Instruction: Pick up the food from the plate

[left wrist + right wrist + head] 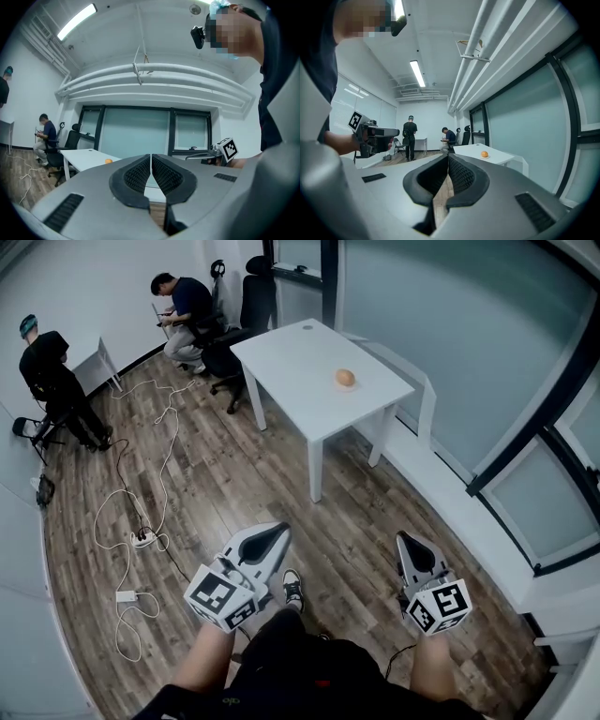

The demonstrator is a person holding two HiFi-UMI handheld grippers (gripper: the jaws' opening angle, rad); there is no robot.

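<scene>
The left gripper (279, 532) and right gripper (403, 540) are holding nothing, jaws together. The orange (345, 378) is sitting on the table (291, 357), well ahead of both.

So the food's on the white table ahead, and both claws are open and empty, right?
Not open: the left claw and right claw are both shut, jaws together with nothing between them, as each gripper view shows. The rest holds: the food is on the white table ahead, and both claws are empty.
</scene>
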